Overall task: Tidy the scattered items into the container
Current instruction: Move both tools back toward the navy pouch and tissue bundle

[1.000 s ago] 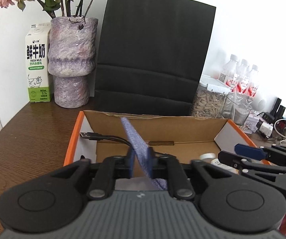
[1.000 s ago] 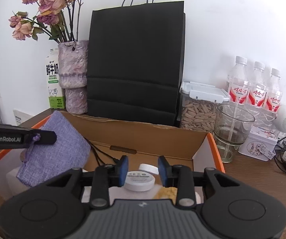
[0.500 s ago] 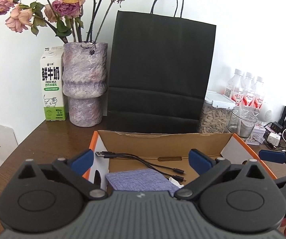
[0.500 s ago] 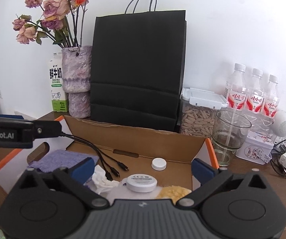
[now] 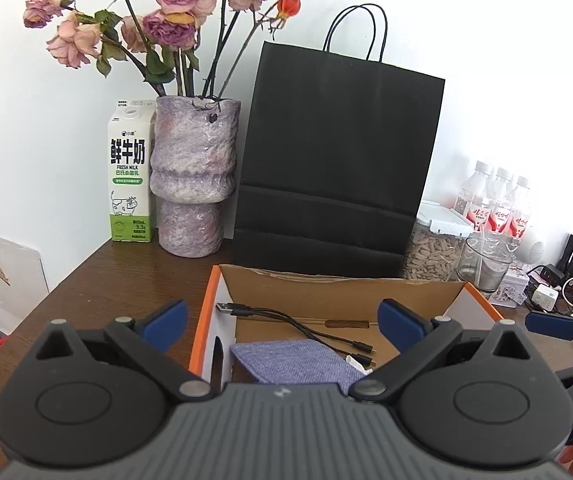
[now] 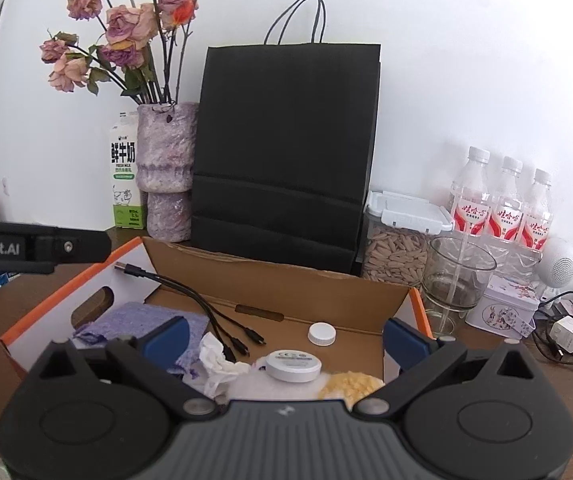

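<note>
An open cardboard box (image 5: 338, 284) with orange edges (image 6: 286, 276) stands on the brown table. Inside lie a purple cloth pouch (image 5: 298, 364) (image 6: 134, 320), a black USB cable (image 5: 286, 318) (image 6: 206, 308), crumpled white tissue (image 6: 218, 364), a white round case (image 6: 292, 365), a white bottle cap (image 6: 321, 333) and something yellow (image 6: 350, 385). My left gripper (image 5: 284, 320) is open and empty above the box's near left side. My right gripper (image 6: 286, 336) is open and empty above the box's near side.
A black paper bag (image 5: 338, 160) stands right behind the box. A vase with roses (image 5: 194, 176) and a milk carton (image 5: 128, 176) are at the back left. A seed jar (image 6: 400, 248), a glass (image 6: 456, 280), water bottles (image 6: 502, 208), a tin and chargers are at the right.
My left gripper opened and let the purple pouch drop flat into the box, then drew back and up. My right gripper opened too and pulled back.
</note>
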Action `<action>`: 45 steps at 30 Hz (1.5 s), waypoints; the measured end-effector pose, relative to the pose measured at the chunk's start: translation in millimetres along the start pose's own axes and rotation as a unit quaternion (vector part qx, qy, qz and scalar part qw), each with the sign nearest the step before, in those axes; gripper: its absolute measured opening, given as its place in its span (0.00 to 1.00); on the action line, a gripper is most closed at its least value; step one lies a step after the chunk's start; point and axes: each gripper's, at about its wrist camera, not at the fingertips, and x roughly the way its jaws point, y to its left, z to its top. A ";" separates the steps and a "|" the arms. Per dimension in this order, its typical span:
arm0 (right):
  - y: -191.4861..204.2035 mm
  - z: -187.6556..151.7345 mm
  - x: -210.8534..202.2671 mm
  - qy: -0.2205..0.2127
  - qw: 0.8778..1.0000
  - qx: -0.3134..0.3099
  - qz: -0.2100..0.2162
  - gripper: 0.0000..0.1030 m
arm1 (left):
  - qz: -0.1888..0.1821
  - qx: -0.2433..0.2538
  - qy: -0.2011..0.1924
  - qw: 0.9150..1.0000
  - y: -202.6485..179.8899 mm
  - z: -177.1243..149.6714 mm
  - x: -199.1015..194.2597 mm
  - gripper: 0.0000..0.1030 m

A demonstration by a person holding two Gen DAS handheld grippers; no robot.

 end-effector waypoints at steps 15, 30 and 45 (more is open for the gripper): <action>16.1 -35.1 -93.0 -0.005 1.000 -0.010 -0.010 1.00 | 0.004 0.001 -0.009 1.000 17.5 -28.4 -94.8 1.00; 35.2 -98.5 -179.3 0.020 1.000 0.002 0.005 1.00 | 0.024 0.004 0.008 1.000 46.8 -84.3 -180.1 1.00; 93.0 -131.0 -190.3 0.092 0.996 -0.001 0.010 1.00 | 0.041 -0.010 0.045 0.998 74.9 -126.9 -207.5 1.00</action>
